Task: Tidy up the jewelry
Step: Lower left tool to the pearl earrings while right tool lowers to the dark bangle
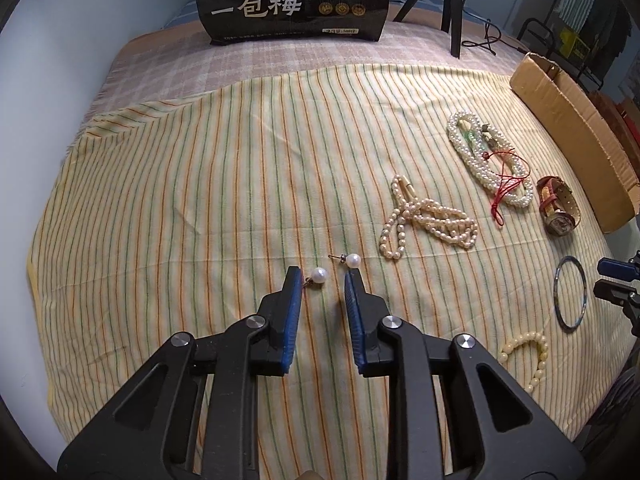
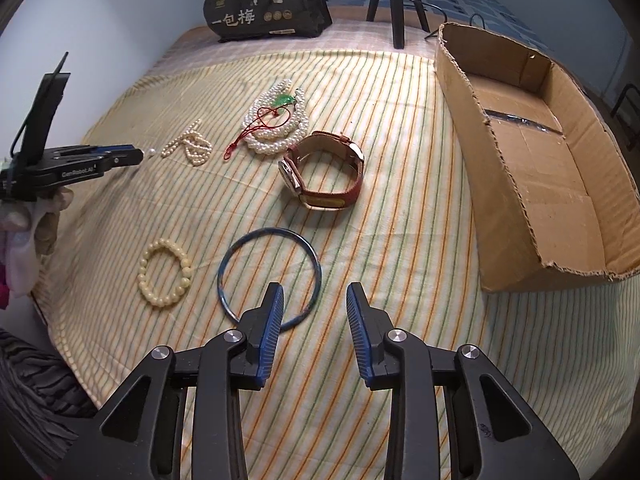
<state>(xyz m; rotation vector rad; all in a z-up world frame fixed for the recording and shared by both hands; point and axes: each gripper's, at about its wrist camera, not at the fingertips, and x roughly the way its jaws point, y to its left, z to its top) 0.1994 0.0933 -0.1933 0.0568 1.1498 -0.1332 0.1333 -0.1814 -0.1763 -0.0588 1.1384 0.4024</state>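
The left gripper (image 1: 322, 276) points steeply down, its blue-padded jaws narrowly apart with nothing pressed between them. The right gripper (image 2: 314, 294) also tilts steeply down, jaws parted and empty. In the right wrist view, a gloved hand (image 2: 48, 216) grips the left gripper's handle.

Both wrist views look steeply down, close over the striped cloth (image 1: 200, 200); both share the blue bangle (image 2: 269, 276) and watch (image 1: 557, 208).

two pearl earrings (image 1: 320, 274), two pearl necklaces (image 1: 430, 220), one cream bead bracelet (image 2: 164, 273). one blue bangle (image 2: 269, 276), one red-strapped watch (image 2: 324, 170). one cardboard box (image 2: 536, 160), one black bag (image 1: 292, 0), one tripod (image 1: 452, 4).
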